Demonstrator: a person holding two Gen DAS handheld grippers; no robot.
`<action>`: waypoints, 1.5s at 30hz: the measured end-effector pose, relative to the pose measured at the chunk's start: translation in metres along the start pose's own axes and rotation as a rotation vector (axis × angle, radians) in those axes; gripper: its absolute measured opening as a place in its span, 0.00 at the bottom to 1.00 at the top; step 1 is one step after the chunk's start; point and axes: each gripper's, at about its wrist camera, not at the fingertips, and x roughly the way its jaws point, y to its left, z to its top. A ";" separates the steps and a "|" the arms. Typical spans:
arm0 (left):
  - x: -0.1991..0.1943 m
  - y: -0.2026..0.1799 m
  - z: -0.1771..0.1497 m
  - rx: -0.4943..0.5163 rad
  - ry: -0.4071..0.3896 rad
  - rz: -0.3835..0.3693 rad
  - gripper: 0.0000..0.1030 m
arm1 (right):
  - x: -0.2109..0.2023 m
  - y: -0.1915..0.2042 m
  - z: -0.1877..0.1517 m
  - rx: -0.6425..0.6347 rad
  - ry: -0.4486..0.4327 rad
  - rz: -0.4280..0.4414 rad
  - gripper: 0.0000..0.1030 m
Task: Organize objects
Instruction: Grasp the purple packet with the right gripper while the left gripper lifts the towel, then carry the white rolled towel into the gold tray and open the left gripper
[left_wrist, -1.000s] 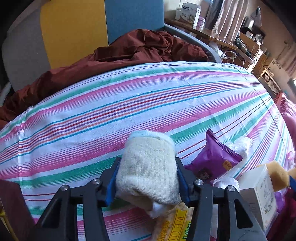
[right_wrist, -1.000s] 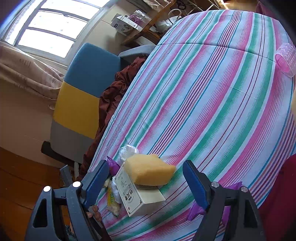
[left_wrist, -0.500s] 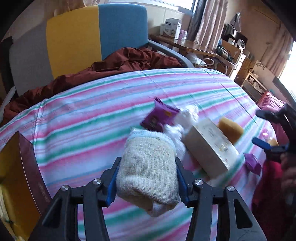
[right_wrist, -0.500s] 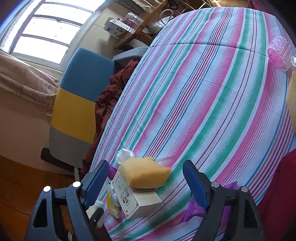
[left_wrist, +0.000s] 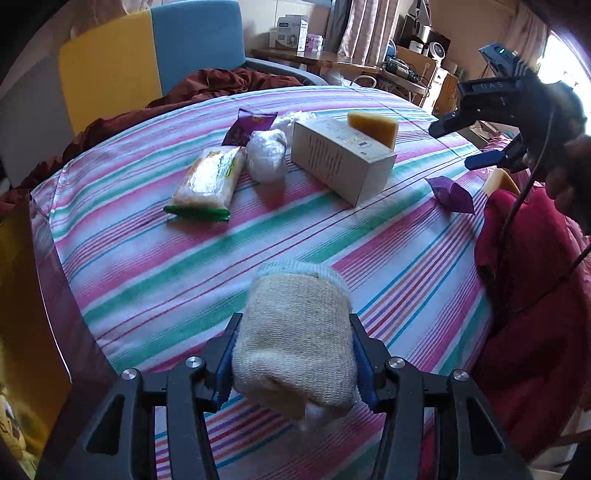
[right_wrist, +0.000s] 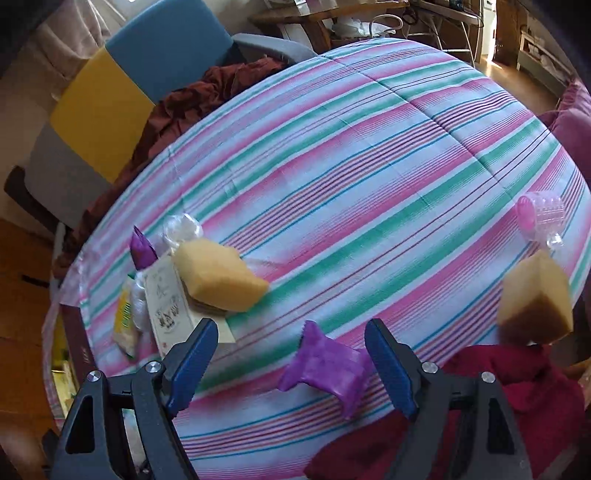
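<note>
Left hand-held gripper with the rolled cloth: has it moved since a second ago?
Yes. The left hand-held gripper, shut on the rolled cloth, has drawn back from the white box, which now lies farther ahead.

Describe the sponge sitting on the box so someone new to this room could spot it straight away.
On the striped pink-and-green bedspread lies a white cardboard box, beside plastic-wrapped packets. The yellow wedge-shaped sponge rests on the box's top, the only thing stacked on another.

A blue-and-yellow chair (left_wrist: 147, 55) stands past the bed's far edge, a rust-brown blanket (left_wrist: 221, 83) heaped against it.
</note>
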 end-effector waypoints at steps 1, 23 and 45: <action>0.002 0.002 -0.003 -0.010 0.009 -0.002 0.52 | 0.002 0.000 -0.002 -0.017 0.020 -0.034 0.81; -0.004 0.012 -0.017 -0.032 -0.043 -0.039 0.53 | 0.061 0.033 -0.032 -0.597 0.259 -0.348 0.32; -0.075 0.036 -0.021 -0.112 -0.219 -0.006 0.53 | 0.054 0.009 -0.014 -0.515 0.214 -0.344 0.30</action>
